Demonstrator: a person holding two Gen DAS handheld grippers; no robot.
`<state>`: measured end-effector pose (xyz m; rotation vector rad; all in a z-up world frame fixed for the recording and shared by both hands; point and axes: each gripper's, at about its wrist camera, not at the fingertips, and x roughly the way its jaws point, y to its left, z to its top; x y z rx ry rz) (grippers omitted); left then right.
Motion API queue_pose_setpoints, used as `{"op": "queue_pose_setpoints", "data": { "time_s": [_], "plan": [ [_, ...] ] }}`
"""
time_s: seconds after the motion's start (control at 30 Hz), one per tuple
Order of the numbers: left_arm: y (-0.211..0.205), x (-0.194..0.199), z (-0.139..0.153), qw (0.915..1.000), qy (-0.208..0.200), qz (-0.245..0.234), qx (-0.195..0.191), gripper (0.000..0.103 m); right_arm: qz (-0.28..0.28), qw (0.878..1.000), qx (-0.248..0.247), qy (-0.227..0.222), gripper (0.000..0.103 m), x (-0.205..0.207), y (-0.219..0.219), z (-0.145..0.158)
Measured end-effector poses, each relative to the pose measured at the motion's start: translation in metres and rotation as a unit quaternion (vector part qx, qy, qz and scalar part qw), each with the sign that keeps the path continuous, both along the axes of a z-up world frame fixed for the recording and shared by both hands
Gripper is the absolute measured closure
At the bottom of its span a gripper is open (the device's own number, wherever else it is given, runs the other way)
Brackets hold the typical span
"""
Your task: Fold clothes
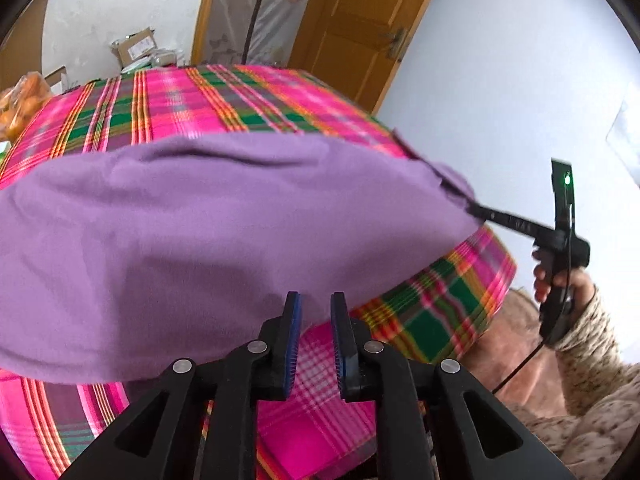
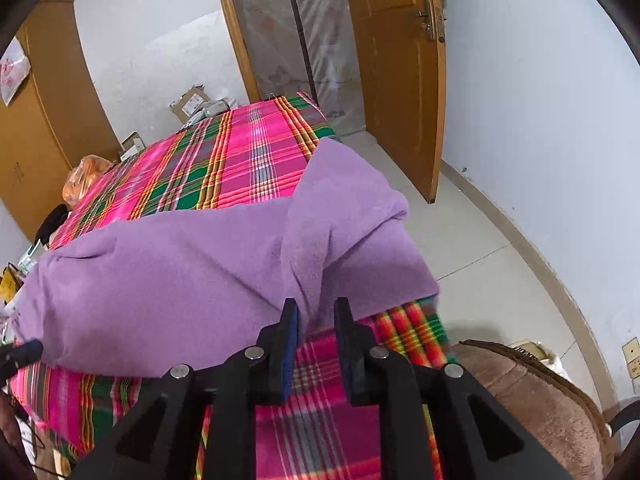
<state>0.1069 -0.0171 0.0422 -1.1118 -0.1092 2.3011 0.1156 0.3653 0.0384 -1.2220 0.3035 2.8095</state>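
A purple garment (image 1: 224, 240) hangs lifted over a plaid-covered bed (image 1: 224, 100), a near edge pinched in the jaws of each of the left gripper (image 1: 314, 320) and right gripper (image 2: 316, 324); the fold appears underway, and next calls for carrying that edge evenly across.

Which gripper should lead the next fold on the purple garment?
Right, probably. The right gripper pinches a bunched corner of the purple garment, lifted clear of the plaid bedsheet. The left gripper sits at the near hem, its grip unclear.
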Motion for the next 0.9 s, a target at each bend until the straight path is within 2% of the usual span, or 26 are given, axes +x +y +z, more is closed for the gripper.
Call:
{"op": "queue_pose_setpoints", "data": {
  "time_s": [0.07,0.17,0.33,0.37,0.43,0.47,0.6,0.8,0.9],
  "plan": [
    [0.0,-0.005,0.003,1.0,0.004,0.006,0.007,0.08,0.0,1.0,0.009,0.005,0.083,0.003,0.001,0.006],
    [0.008,-0.018,-0.001,0.9999,-0.006,0.008,0.009,0.08,-0.003,0.999,0.028,0.016,0.083,0.0,0.002,0.015],
    [0.026,-0.038,-0.019,0.9991,-0.039,0.017,-0.008,0.08,0.002,0.998,0.044,0.048,0.081,-0.023,0.002,0.03],
    [0.028,-0.041,-0.022,0.9987,-0.047,0.019,-0.01,0.08,0.007,0.998,0.046,0.045,0.08,-0.032,0.001,0.03],
    [0.029,-0.046,-0.027,0.9979,-0.059,0.026,-0.006,0.08,0.017,0.998,0.051,0.038,0.067,-0.05,-0.001,0.03],
    [0.029,-0.049,-0.029,0.9975,-0.064,0.029,-0.003,0.08,0.023,0.998,0.058,0.03,0.065,-0.06,-0.004,0.029],
    [0.026,-0.054,-0.032,0.9962,-0.076,0.039,0.014,0.078,0.047,0.994,0.096,0.004,0.065,-0.092,-0.014,0.022],
    [0.024,-0.061,-0.036,0.9932,-0.097,0.054,0.033,0.077,0.058,0.987,0.135,-0.066,0.065,-0.126,-0.023,-0.007],
    [0.025,-0.059,-0.035,0.9935,-0.093,0.058,0.03,0.077,0.048,0.989,0.124,-0.066,0.066,-0.132,-0.018,-0.009]
  ]
}}
